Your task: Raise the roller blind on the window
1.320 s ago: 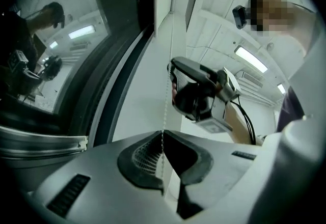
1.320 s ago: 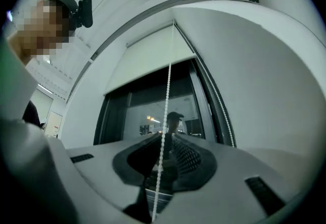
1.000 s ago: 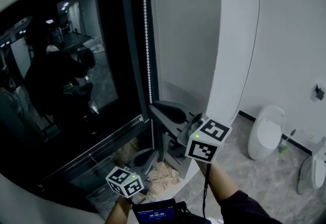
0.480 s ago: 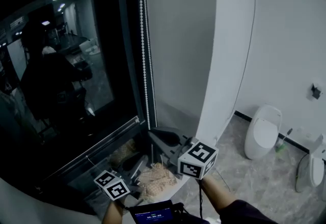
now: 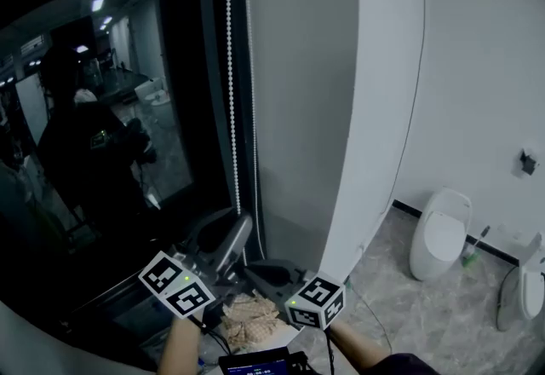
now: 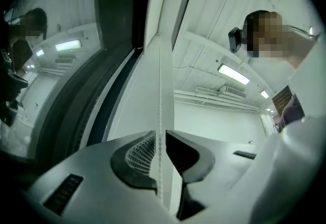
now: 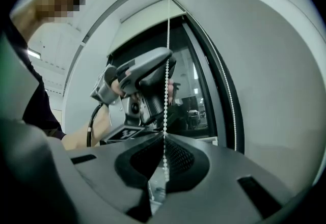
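Observation:
A white bead chain [image 5: 230,92] hangs down the right edge of the dark window [image 5: 128,109]. My left gripper [image 5: 241,224] is raised to it; in the left gripper view the chain [image 6: 160,90] runs through a narrow gap between the jaws of that gripper [image 6: 160,136], which stand slightly apart. Lower and to the right, my right gripper [image 5: 253,268] is shut on the chain [image 7: 166,65], pinched at the tips [image 7: 164,137]. The left gripper [image 7: 147,73] shows above it in the right gripper view. I cannot make out the blind's fabric.
A grey panel [image 5: 298,66] and a white pillar [image 5: 383,109] stand right of the window. Below the grippers lies a pale straw-like bundle [image 5: 255,314]. Across the marble floor to the right are a white toilet [image 5: 443,233], a brush [image 5: 473,245] and another white fixture [image 5: 519,292].
The right gripper has come down with the chain in it. The left gripper has risen from near the sill up to the chain, above the right one.

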Motion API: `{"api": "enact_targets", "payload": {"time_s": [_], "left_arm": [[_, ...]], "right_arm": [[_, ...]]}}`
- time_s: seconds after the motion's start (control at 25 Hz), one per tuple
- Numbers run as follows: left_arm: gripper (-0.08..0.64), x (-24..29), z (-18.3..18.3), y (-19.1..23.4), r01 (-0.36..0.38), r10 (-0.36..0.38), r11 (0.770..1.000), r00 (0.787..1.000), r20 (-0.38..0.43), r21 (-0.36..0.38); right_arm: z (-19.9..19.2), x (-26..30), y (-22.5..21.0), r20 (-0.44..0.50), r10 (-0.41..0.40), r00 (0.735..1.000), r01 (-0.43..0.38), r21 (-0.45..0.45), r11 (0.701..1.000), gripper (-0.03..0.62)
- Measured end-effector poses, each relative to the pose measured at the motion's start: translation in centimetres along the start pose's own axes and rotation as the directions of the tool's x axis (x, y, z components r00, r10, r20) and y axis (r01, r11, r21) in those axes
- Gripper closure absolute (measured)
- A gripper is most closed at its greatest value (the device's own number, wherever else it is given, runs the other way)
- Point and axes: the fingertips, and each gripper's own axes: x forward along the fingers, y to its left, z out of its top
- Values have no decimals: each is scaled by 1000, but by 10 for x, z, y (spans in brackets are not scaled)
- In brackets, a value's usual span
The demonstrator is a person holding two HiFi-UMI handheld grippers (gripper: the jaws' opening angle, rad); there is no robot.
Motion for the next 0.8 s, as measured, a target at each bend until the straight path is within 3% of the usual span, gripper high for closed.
{"api": "enact_targets", "payload": {"time_s": [0.2, 0.32, 0.44, 0.6, 0.8], "left_arm": [[541, 9, 3, -1, -40, 39, 998, 999, 10, 56], [541, 9, -18, 2, -29, 30, 999, 999, -18, 15], [541, 5, -26, 1, -47, 47, 999, 999, -22, 7], [541, -2, -35, 9, -76, 78, 997, 995, -69, 26], [541, -20, -76, 25, -127, 124, 992, 985, -122, -19]], "right_arm": [[-27, -5, -3, -37, -12, 999, 13, 26, 1000, 575], [-47, -13, -17, -79, -54, 995, 55, 0, 999, 575], [-53, -25, -29, -106, -104, 989, 109, 40, 993, 574], [-23, -35, -36, -27, -112, 993, 114, 90, 989, 574], [14, -39, -39, 103, -86, 991, 82, 46, 996, 574]]}}
